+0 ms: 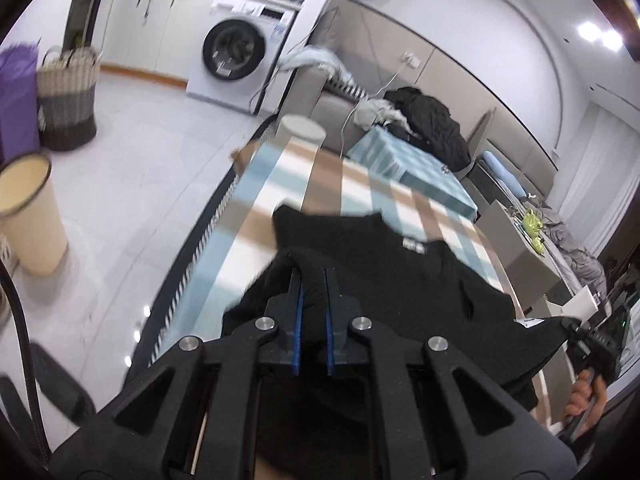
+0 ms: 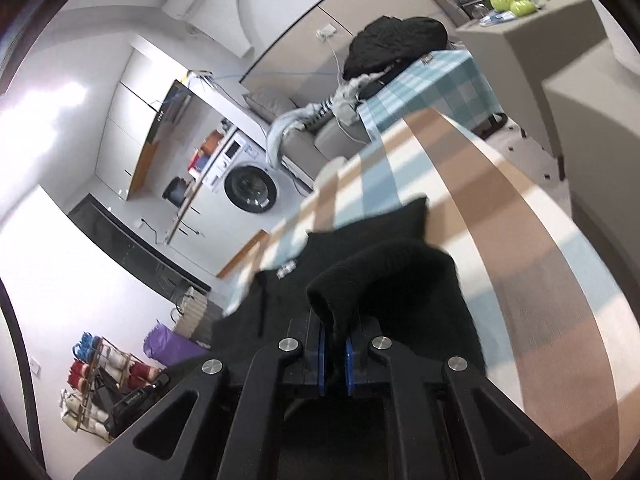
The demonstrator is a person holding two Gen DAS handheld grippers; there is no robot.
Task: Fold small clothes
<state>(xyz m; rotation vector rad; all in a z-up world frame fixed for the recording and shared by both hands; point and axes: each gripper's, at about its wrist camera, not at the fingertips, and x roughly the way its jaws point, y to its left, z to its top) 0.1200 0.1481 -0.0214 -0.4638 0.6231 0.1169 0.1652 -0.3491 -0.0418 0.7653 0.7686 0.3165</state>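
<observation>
- Black knit garment [image 1: 384,280] looks soft, light and limp, lying partly on the checked tablecloth [image 1: 348,184] ahead of both fingertips
- left gripper [image 1: 313,280] clenched on one bunched edge
- right gripper [image 2: 335,332] clamped on another; hold hems, not loose middle

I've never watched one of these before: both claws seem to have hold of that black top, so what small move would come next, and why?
Probably carry both pinched edges forward over the black knitted top to fold it: the left claw and right claw each clamp bunched fabric, and the rest lies on the checked tablecloth.
</observation>
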